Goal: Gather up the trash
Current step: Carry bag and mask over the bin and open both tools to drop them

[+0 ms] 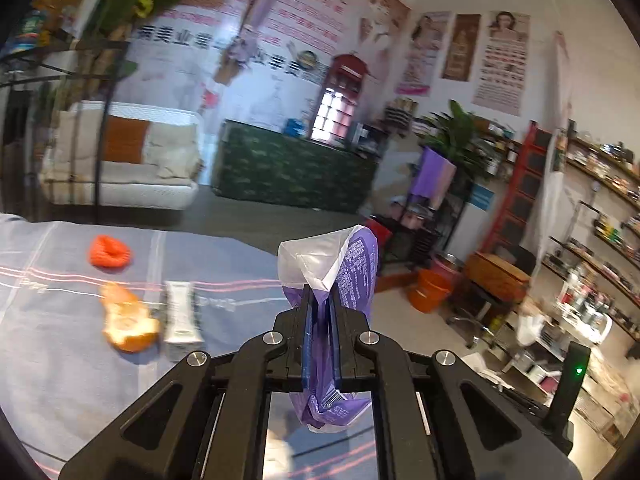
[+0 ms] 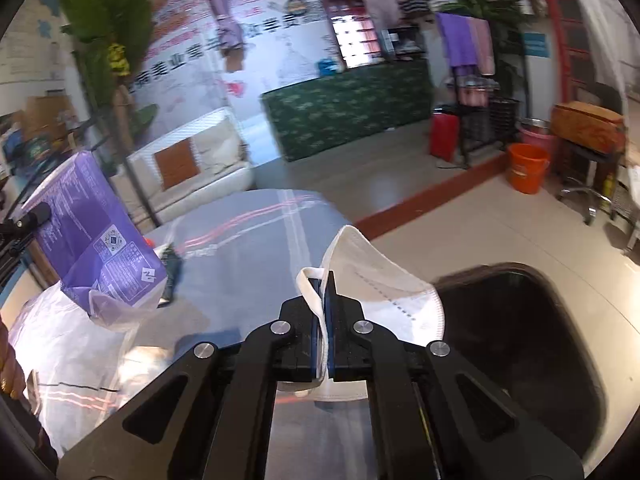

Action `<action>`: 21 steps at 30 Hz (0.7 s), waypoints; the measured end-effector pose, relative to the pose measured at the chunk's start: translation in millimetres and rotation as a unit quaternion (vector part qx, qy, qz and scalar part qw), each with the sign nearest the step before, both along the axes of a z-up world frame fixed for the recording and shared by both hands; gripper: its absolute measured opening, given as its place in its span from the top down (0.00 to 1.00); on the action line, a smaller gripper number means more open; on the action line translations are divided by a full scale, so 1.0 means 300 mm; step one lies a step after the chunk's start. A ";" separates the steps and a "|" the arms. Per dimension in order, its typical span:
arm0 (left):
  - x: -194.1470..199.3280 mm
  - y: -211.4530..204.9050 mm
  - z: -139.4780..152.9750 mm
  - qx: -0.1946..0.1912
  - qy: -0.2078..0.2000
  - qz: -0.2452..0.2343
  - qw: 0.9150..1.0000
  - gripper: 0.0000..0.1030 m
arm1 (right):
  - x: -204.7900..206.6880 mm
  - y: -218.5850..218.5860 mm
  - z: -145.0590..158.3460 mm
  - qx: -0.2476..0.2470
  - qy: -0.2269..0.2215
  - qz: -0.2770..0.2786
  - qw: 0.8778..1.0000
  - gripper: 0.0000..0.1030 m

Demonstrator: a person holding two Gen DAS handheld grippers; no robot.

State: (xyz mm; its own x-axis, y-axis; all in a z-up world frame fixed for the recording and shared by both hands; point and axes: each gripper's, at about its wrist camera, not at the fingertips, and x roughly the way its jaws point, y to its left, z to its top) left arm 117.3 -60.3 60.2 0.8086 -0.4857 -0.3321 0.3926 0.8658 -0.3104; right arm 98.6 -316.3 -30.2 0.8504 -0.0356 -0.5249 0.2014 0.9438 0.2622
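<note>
My left gripper point(image 1: 320, 294) is shut on a purple and white plastic wrapper point(image 1: 352, 268), which sticks up past the fingertips and hangs below them. The same purple wrapper point(image 2: 96, 240) shows at the left of the right wrist view. My right gripper point(image 2: 323, 280) is shut on a white face mask point(image 2: 384, 284) by its ear strap; the mask hangs over the bed's edge. On the blue-grey bed sheet point(image 1: 60, 360) lie an orange peel point(image 1: 128, 320), a silver tube point(image 1: 181, 316) and a crumpled red scrap point(image 1: 109, 251).
A dark bin opening point(image 2: 520, 352) sits on the floor right below the mask. An orange bucket point(image 2: 527, 168) and stool stand farther off. A sofa point(image 1: 120, 160), a green-covered counter point(image 1: 292, 168) and shelves point(image 1: 600, 240) line the room.
</note>
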 end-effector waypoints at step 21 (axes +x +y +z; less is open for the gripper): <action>-0.048 -0.710 -0.219 0.057 0.095 -0.254 0.961 0.92 | -0.284 -0.383 -0.269 0.027 0.134 -0.181 0.974 0.29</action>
State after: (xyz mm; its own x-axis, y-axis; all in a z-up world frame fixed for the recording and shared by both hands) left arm 103.1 -273.3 -5.5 0.3954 -0.7533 -0.5255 0.7195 0.6097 -0.3326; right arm 13.3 -431.2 -110.7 0.6196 -0.2740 -0.7355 0.5868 0.7840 0.2024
